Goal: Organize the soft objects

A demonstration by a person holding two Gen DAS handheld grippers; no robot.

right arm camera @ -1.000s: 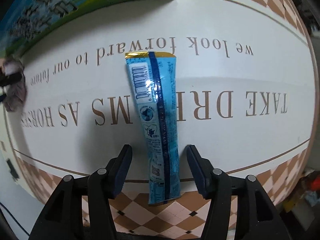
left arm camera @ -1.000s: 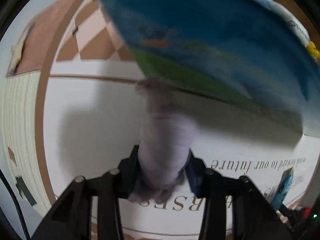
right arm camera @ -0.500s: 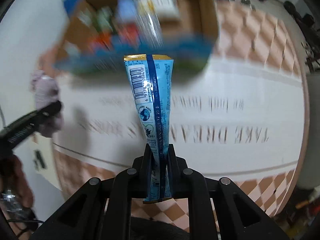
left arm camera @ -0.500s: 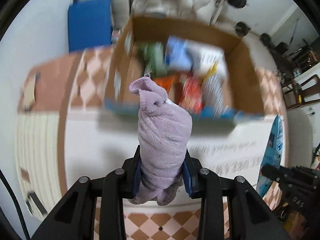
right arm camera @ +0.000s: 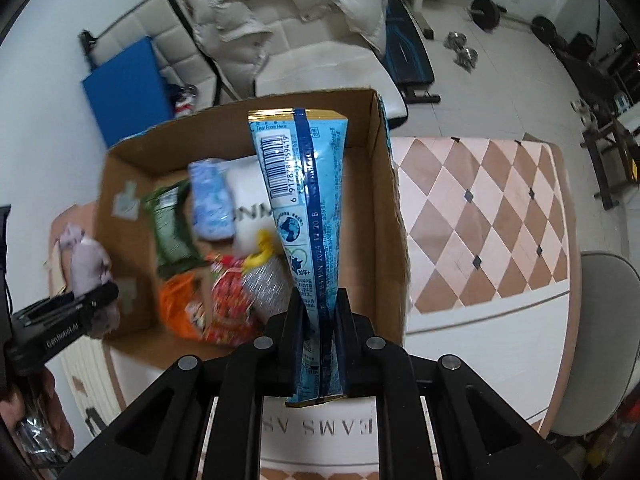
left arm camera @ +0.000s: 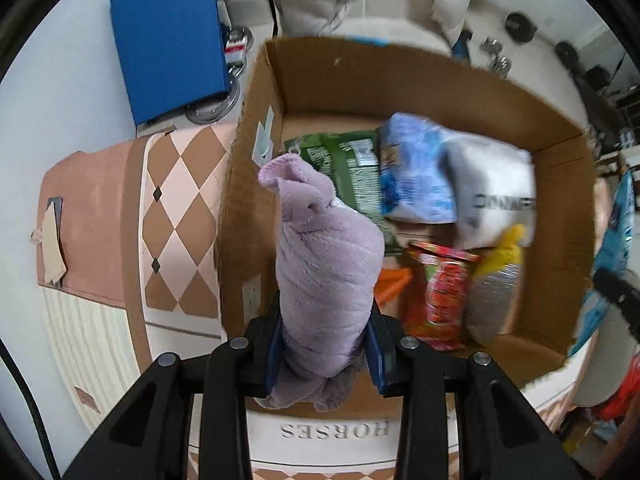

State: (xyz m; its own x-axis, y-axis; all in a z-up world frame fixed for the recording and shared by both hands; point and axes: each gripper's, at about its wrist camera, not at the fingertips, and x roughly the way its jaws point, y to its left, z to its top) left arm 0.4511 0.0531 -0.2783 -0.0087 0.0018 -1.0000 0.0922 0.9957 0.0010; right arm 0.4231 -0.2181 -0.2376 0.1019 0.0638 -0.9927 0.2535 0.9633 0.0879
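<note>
My left gripper is shut on a rolled lilac towel and holds it over the near left corner of an open cardboard box. My right gripper is shut on a long blue snack packet and holds it upright over the box's right side. The box holds several soft packets: green, blue-white, white, red and orange. The towel and left gripper also show at the left of the right wrist view.
The box stands on a table with a checked cloth and a white runner with lettering. Behind are a blue pad, a sofa with a white puffer jacket, weights on the floor and a chair at right.
Both grippers have risen from the table and moved forward over the box. The right gripper closed on the blue packet and lifted it. The left kept hold of the towel.
</note>
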